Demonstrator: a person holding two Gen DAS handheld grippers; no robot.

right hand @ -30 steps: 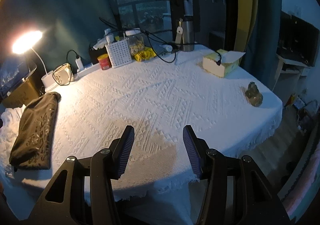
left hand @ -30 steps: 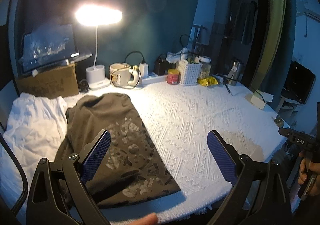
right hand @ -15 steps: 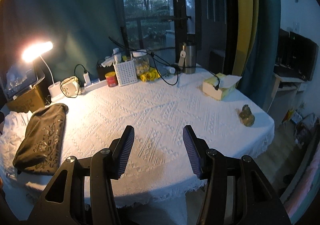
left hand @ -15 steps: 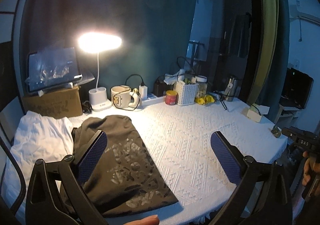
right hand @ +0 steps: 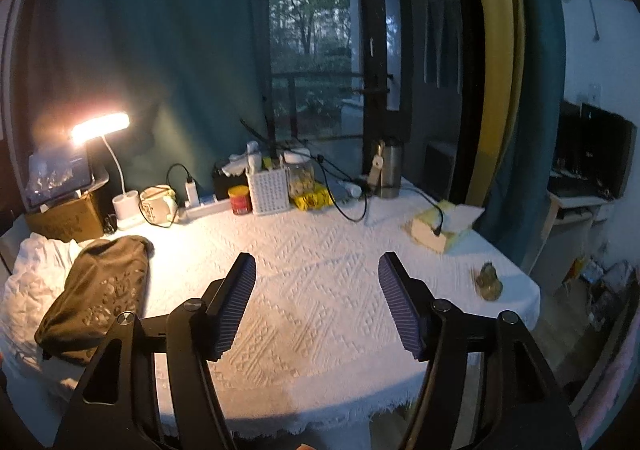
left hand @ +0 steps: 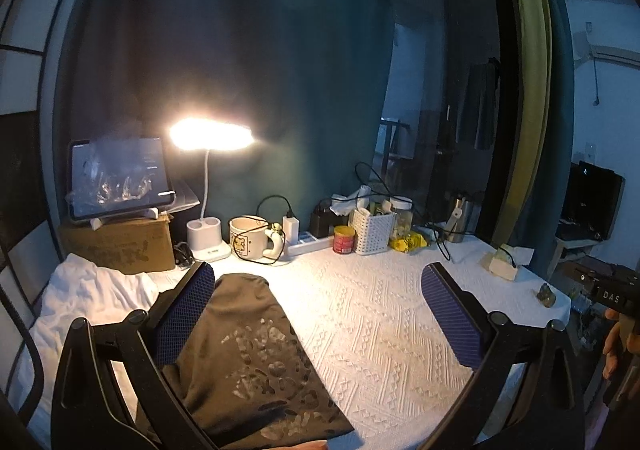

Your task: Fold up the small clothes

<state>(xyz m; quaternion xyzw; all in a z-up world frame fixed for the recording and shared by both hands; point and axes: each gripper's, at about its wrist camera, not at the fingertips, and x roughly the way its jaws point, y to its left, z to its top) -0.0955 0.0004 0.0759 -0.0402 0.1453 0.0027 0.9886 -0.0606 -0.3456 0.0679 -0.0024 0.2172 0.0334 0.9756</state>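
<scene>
Left wrist: 1 olive garment [left hand: 256,354] folded, 1 white cloth [left hand: 88,294]; both grippers' fingers [left hand: 182,314] spread, empty.

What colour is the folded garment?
Dark olive-brown garment with a pale print; left wrist view shows it best.

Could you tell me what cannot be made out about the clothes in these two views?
- Dark folded garment: its near-left part is hidden behind the left hand-held gripper in the left wrist view.
- Its print: too dim and distorted to read in either view.
- White garment: cut off by the left edge in the right wrist view.
</scene>
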